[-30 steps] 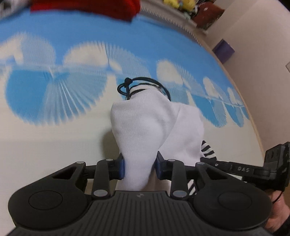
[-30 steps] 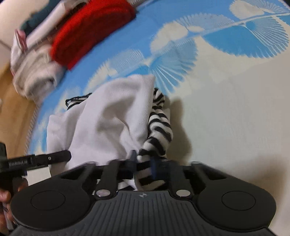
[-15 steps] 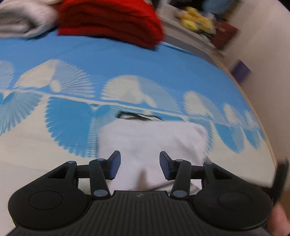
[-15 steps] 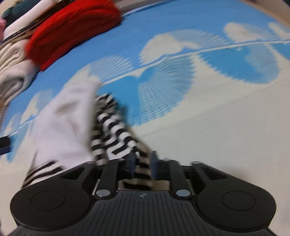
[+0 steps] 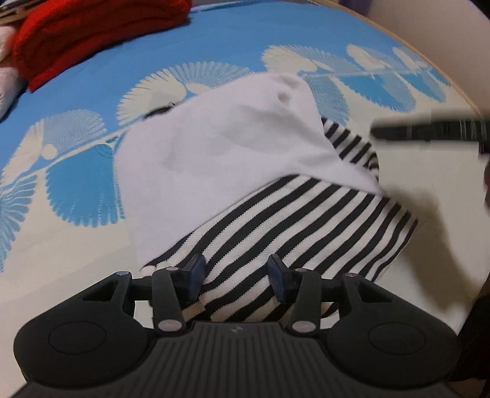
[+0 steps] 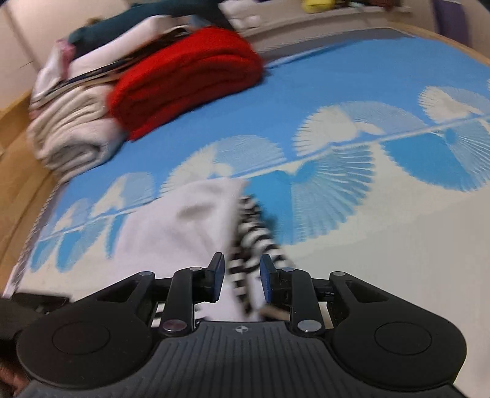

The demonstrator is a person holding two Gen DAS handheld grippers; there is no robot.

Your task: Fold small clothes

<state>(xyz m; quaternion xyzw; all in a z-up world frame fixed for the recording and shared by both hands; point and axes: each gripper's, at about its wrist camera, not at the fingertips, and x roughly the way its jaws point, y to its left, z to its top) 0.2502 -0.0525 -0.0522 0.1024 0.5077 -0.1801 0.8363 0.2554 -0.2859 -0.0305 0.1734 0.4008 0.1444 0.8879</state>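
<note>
A small white garment [image 5: 220, 147] with a black-and-white striped part [image 5: 306, 214] lies spread on the blue and cream patterned cloth [image 5: 214, 39]. My left gripper [image 5: 235, 269] hovers over the striped part. Its jaws are apart and closing slightly, and the pads do not press on the fabric. In the right wrist view the white garment [image 6: 183, 220] trails a bunched striped strip [image 6: 254, 232]. That strip runs between the pads of my right gripper [image 6: 242, 269], whose jaws are opening with gaps on both sides. A blurred black part of the right gripper [image 5: 428, 131] reaches in at the right of the left wrist view.
A folded red knit [image 6: 183, 79] and a stack of cream and white folded clothes [image 6: 70, 131] sit at the far left of the patterned cloth. Wooden floor [image 6: 18, 153] borders it on the left. A low shelf [image 6: 306, 18] runs along the back.
The left jaws let go of the raised white cloth, which now lies flat. The right jaws, shut on the striped strip before, have come apart. Both views swung over the garment.
</note>
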